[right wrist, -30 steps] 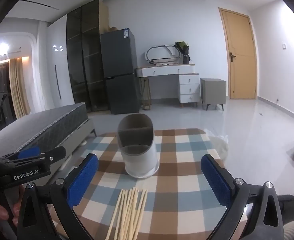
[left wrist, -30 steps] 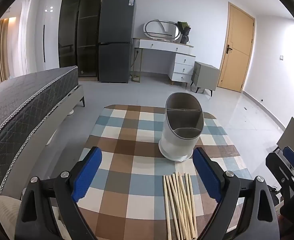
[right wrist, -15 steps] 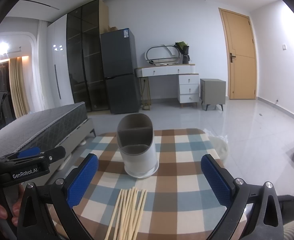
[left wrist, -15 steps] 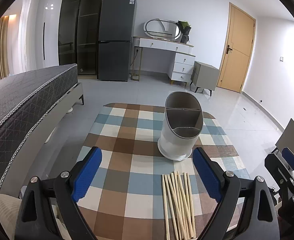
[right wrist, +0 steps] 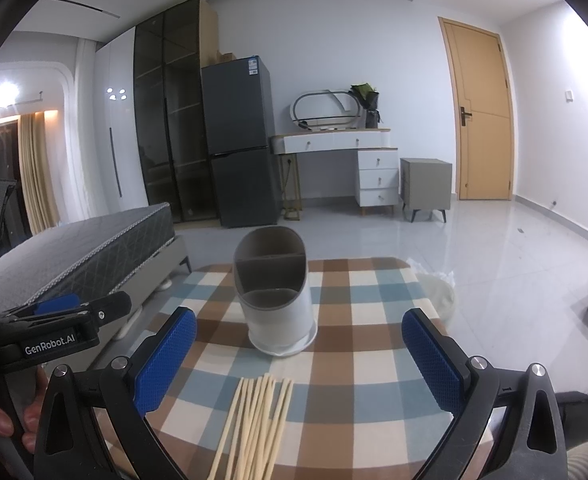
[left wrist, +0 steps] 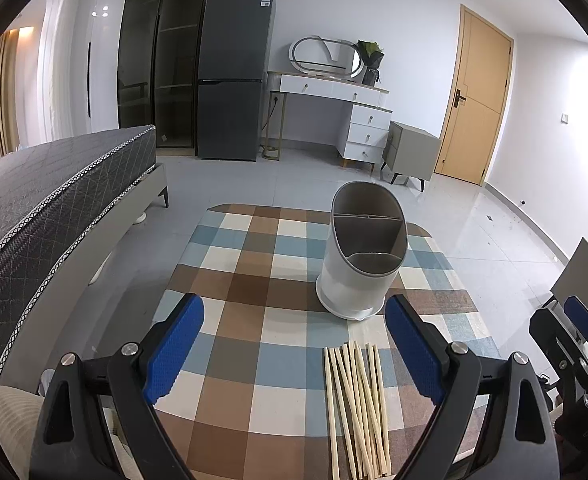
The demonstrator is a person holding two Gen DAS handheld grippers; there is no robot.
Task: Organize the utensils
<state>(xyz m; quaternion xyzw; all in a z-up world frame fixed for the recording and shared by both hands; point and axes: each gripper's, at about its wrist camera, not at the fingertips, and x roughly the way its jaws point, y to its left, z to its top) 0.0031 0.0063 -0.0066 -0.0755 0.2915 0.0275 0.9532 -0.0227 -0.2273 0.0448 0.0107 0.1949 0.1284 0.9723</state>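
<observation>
A white utensil holder with grey divided compartments stands upright on the checked tablecloth; it also shows in the right wrist view. Several pale wooden chopsticks lie side by side in front of it, near the table's front edge, and show in the right wrist view too. My left gripper is open and empty above the table, left of the chopsticks. My right gripper is open and empty above the chopsticks. The holder's compartments look empty.
A dark quilted bed runs along the left of the table. A fridge, a white dressing table and a wooden door stand at the far wall. A white bag lies on the floor right of the table.
Both grippers have drifted slightly; the holder and chopsticks sit a little lower in the right view. Nothing was grasped or moved on the table.
</observation>
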